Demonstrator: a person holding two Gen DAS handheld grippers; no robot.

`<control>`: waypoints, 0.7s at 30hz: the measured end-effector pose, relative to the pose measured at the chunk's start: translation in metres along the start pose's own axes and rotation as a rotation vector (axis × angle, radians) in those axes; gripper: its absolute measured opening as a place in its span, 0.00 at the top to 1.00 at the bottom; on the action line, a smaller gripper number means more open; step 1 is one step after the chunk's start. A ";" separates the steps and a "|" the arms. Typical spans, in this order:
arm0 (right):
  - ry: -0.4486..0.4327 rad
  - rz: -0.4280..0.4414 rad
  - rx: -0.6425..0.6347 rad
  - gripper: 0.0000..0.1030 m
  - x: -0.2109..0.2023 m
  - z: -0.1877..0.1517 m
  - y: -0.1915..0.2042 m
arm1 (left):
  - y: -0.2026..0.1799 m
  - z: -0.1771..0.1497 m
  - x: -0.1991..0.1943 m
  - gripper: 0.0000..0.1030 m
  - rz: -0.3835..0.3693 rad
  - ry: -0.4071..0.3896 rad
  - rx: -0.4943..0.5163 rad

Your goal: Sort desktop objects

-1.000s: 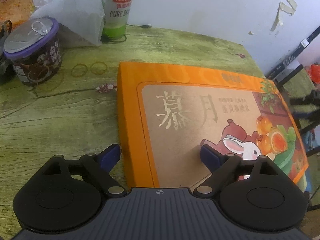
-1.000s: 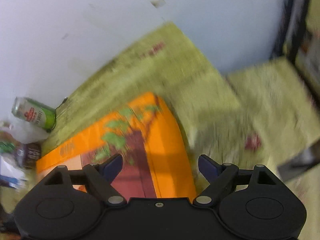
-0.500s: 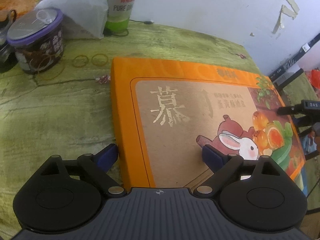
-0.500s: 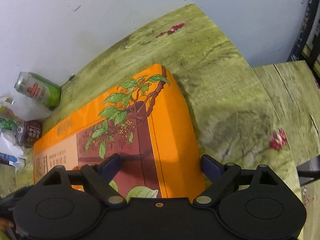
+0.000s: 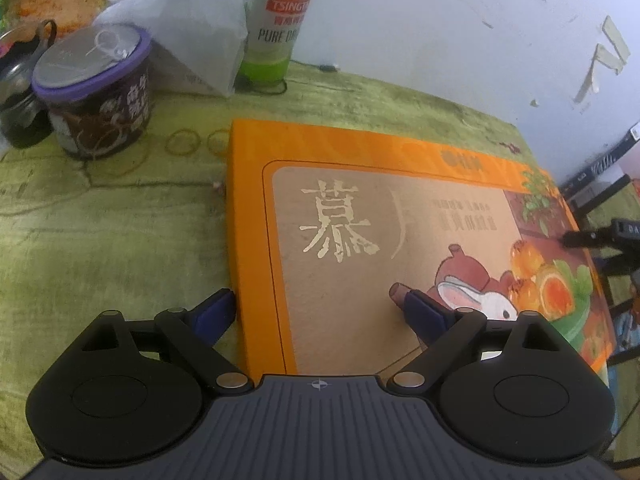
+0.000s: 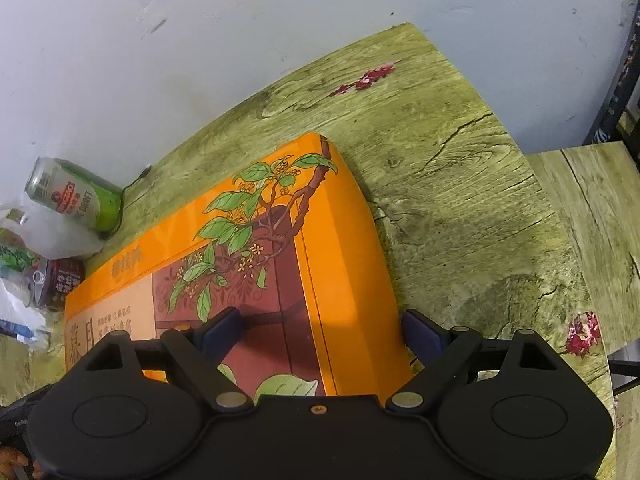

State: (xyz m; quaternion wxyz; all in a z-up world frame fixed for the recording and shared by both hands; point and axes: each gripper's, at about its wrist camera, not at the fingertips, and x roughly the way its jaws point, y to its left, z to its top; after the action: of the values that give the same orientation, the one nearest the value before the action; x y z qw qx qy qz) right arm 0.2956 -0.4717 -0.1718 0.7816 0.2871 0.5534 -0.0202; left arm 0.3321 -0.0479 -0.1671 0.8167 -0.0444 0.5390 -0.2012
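A flat orange gift box (image 5: 360, 240) with a rabbit picture lies on the green wood-grain table (image 5: 100, 240). My left gripper (image 5: 318, 308) is open and straddles the box's left edge. One pad sits beside the box's side wall and the other hovers over the lid. My right gripper (image 6: 322, 330) is open and straddles the right edge of the box (image 6: 280, 240), one pad over the lid and one off the side above the table. Its black tip (image 5: 592, 236) also shows at the box's far end.
A purple-lidded can (image 5: 92, 92), a green beer can (image 5: 276, 28), a plastic bag (image 5: 176, 20) and rubber bands (image 5: 184, 142) stand behind the box by the white wall. A second table (image 6: 592, 220) adjoins on the right, with a black shelf frame (image 6: 616, 80) beyond.
The right gripper has swung in over the box's right edge and its blurred view has settled. The left gripper has shifted slightly along the left edge. The right gripper's tip now shows in the left view.
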 end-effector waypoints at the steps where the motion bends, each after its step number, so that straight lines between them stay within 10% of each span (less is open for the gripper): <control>1: -0.004 -0.001 0.005 0.16 0.000 0.001 -0.001 | -0.001 0.003 0.002 0.11 0.001 -0.003 0.003; 21: -0.093 0.027 0.083 0.17 -0.033 -0.011 -0.016 | -0.007 -0.003 -0.012 0.08 0.156 -0.137 -0.042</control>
State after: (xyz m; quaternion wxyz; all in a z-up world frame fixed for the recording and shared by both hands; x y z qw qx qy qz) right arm 0.2680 -0.4894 -0.1522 0.7942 0.3252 0.5112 -0.0460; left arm 0.3236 -0.0493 -0.1565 0.8636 -0.0329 0.4880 -0.1221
